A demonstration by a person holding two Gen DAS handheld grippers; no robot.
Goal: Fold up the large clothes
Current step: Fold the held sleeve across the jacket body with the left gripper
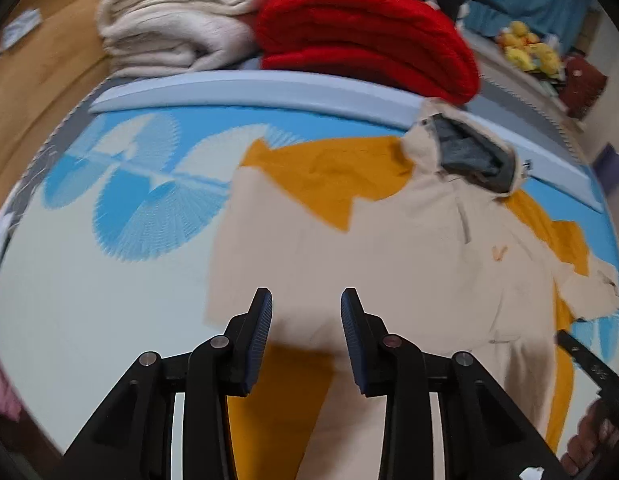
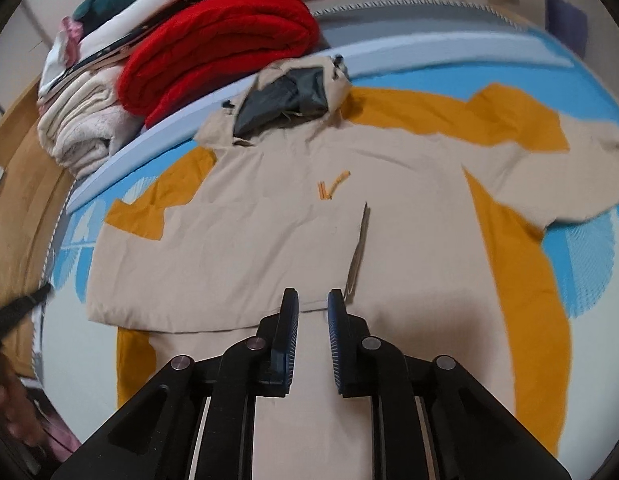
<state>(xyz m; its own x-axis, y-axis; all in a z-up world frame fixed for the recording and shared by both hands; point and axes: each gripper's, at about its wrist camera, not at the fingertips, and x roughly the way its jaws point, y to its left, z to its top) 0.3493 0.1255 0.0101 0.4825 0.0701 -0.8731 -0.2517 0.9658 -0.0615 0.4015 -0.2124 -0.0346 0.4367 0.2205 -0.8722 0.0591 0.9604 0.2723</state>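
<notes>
A blue-and-white patterned mat (image 2: 589, 272) lies beneath both tongs. Spread flat on it, directly ahead of them, is the beige-and-mustard hooded cloth jacket (image 2: 269, 240). The left tongs (image 1: 306, 312) and right tongs (image 2: 312, 308) hover over it, parted and empty. A tidy fold probably means pinching matching edges and keeping the cloth taut.

Hooded jacket (image 2: 269, 240): smooth matt woven cloth; red blanket (image 2: 217, 60): ribbed knit; cream blanket (image 1: 177, 20): fuzzy.
</notes>
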